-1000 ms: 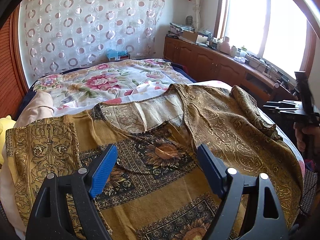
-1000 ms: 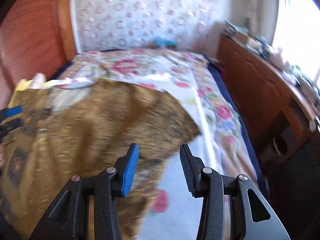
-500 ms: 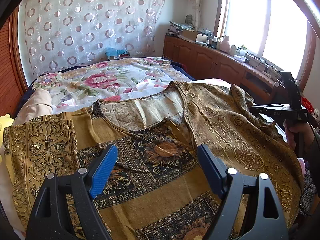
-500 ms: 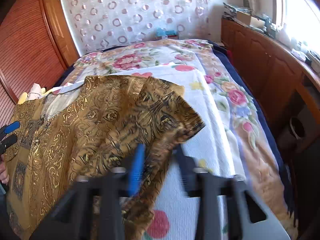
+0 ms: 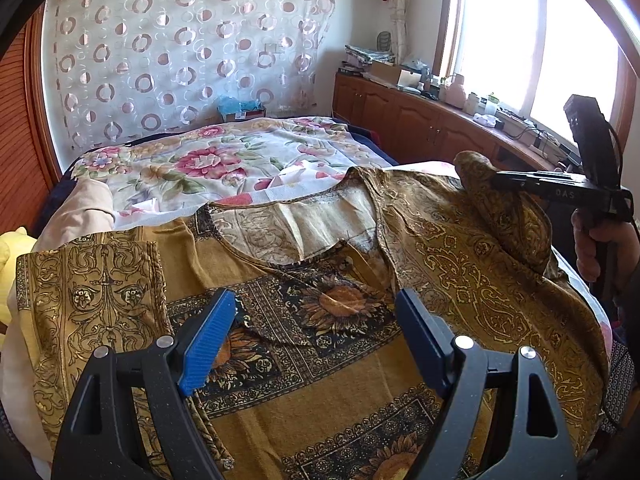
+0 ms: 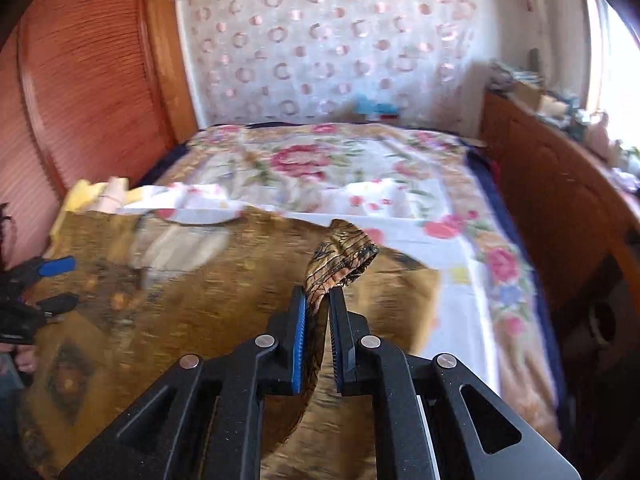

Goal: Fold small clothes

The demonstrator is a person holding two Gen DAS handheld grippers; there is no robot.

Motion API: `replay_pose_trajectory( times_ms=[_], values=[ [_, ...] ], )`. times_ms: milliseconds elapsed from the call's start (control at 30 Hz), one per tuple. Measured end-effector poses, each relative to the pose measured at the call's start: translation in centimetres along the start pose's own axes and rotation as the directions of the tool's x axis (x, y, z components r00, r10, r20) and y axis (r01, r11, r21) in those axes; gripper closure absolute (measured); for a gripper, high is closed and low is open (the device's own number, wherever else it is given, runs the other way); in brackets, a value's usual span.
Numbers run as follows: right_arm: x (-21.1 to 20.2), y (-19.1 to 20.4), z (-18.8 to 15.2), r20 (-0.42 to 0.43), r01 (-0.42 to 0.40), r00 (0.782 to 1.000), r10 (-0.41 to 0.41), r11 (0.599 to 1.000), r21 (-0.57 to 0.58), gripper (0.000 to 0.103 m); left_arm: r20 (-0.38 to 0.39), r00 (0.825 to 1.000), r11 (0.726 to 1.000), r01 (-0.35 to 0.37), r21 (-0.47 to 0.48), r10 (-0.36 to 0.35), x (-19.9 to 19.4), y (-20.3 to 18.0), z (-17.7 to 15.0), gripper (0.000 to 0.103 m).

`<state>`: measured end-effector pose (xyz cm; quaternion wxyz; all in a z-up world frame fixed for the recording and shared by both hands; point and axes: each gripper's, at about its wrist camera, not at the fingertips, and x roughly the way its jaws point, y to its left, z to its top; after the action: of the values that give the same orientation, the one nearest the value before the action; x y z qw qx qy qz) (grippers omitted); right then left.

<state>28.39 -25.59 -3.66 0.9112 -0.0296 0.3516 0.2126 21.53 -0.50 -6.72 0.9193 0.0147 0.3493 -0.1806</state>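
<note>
A mustard-gold patterned blouse (image 5: 340, 320) with sunflower motifs lies spread front-up on the bed, its neckline toward the far side; it also shows in the right wrist view (image 6: 192, 304). My left gripper (image 5: 316, 320) is open and empty, hovering over the blouse's chest. My right gripper (image 6: 318, 312) is shut on the blouse's right sleeve (image 6: 340, 256) and holds the cuff lifted off the bed. In the left wrist view the right gripper (image 5: 496, 179) shows at the right, with the sleeve (image 5: 476, 172) bunched at its tip. The left sleeve (image 5: 92, 280) lies folded inward.
The bed carries a floral sheet (image 5: 224, 160). A wooden cabinet (image 5: 420, 128) with clutter runs along the right under the window. A wooden panel wall (image 6: 80, 80) stands on the left. Pale and yellow cloth (image 5: 60, 216) lies at the bed's left edge.
My right gripper has closed on the blouse's right sleeve and lifted it off the bed. My left gripper has stayed open over the blouse's chest.
</note>
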Motion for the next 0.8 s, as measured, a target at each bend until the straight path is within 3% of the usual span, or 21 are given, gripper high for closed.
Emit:
replay_pose_trajectory(
  times_ms=[167, 300, 467, 633, 800],
  values=[
    [0.2, -0.3, -0.1, -0.016, -0.056, 0.998, 0.055, 0.998, -0.027, 0.075, 0.001, 1.000, 1.000, -0.003, -0.009, 0.003, -0.2, 0.4, 0.0, 0.020],
    [-0.5, -1.5, -0.6, -0.011, 0.004, 1.000, -0.004, 1.000, -0.017, 0.073, 0.010, 1.000, 1.000, -0.010, -0.022, 0.010, -0.7, 1.1, 0.1, 0.020],
    [-0.3, -2.8, -2.0, -0.070, 0.071, 0.995, -0.071, 0.997, -0.005, 0.073, 0.026, 0.999, 0.999, -0.032, -0.031, 0.033, -1.7, 2.2, 0.2, 0.020],
    [1.6, -4.3, -2.7, -0.123, 0.134, 0.984, -0.131, 0.991, 0.015, 0.072, 0.036, 0.995, 0.994, -0.092, -0.054, 0.094, -2.9, 4.6, 0.3, 0.020],
    [4.0, -4.5, -2.3, -0.162, 0.147, 0.977, -0.141, 0.989, 0.027, 0.068, 0.036, 0.984, 0.981, -0.168, -0.097, 0.172, -4.2, 7.7, 0.0, 0.020]
  ],
)
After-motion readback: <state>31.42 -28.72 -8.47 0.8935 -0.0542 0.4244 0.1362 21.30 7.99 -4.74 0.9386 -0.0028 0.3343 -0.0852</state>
